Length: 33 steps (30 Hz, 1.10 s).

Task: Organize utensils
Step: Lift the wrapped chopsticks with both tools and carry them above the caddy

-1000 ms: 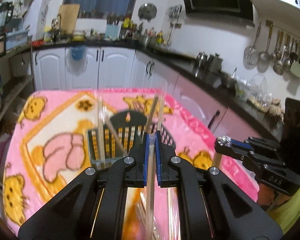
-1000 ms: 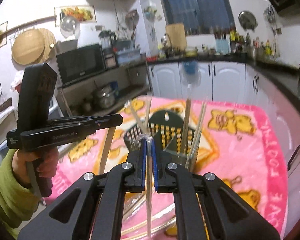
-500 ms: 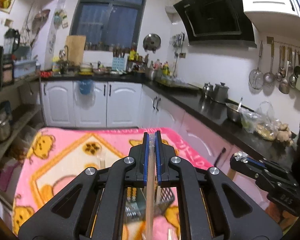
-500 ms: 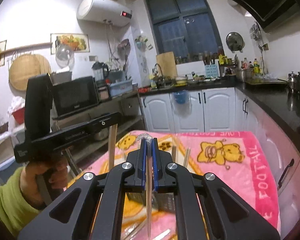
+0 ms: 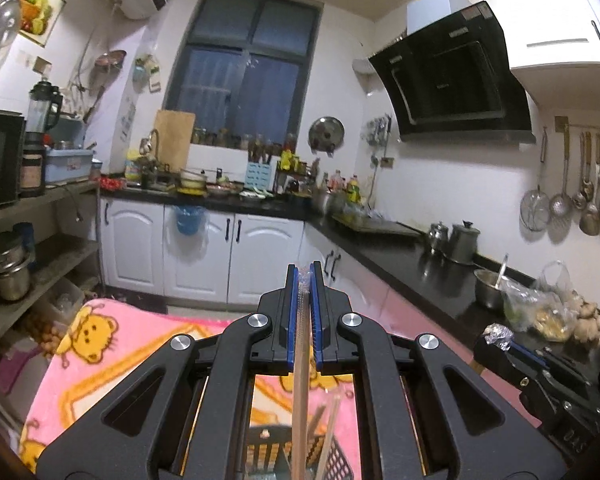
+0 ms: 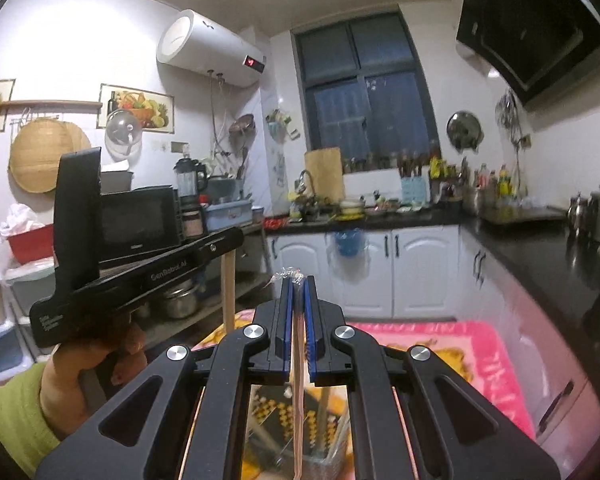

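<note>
My left gripper (image 5: 304,276) is shut on a wrapped wooden chopstick (image 5: 300,392) that hangs down from its jaws. Below it, a black slotted utensil basket (image 5: 332,456) with several chopsticks standing in it shows at the bottom edge. My right gripper (image 6: 299,282) is shut on another wrapped chopstick (image 6: 299,392), held high above the same basket (image 6: 284,412). The left gripper (image 6: 228,240) shows from the side in the right wrist view, its chopstick (image 6: 229,292) hanging down. The right gripper (image 5: 500,340) shows at the right of the left wrist view.
The basket stands on a pink cartoon-bear blanket (image 5: 100,360) over a table. A black counter (image 5: 400,256) with pots runs along the right. Shelves (image 5: 40,248) with pots stand at the left. White cabinets (image 6: 380,272) are behind.
Both grippers have risen and tilted up with their chopsticks; the basket and blanket have dropped to the bottom of both views, and the kitchen walls now fill them.
</note>
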Each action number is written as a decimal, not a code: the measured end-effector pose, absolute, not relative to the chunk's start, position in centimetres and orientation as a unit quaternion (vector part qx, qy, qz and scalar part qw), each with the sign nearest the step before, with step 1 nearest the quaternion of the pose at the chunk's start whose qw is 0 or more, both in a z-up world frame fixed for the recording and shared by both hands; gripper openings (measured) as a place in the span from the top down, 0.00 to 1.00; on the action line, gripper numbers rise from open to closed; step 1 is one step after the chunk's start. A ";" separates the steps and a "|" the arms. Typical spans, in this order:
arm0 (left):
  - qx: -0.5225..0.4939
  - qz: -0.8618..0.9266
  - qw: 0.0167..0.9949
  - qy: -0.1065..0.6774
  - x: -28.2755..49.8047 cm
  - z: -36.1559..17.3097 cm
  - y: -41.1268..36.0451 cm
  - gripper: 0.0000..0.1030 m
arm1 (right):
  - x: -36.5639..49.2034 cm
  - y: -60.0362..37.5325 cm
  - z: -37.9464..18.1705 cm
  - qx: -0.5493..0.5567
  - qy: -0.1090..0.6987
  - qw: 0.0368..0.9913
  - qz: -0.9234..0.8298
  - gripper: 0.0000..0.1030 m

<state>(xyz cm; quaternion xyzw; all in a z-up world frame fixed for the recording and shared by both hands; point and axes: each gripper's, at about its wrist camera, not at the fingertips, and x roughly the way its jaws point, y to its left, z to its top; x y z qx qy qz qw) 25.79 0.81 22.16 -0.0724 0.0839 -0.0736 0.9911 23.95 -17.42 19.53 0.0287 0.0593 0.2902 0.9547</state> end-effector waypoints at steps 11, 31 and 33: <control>-0.072 -0.047 0.994 0.063 28.3 20.2 0.1 0.97 | 26.1 -16.3 18.7 0.019 0.029 0.958 0.286 0.94; -0.061 -0.062 0.992 0.095 29.8 14.2 0.0 0.97 | 29.7 -16.3 13.6 0.063 0.061 0.960 0.264 0.94; -0.057 -0.064 0.991 0.101 29.8 13.7 0.0 0.97 | 29.9 -16.5 13.0 0.071 0.066 0.960 0.264 0.94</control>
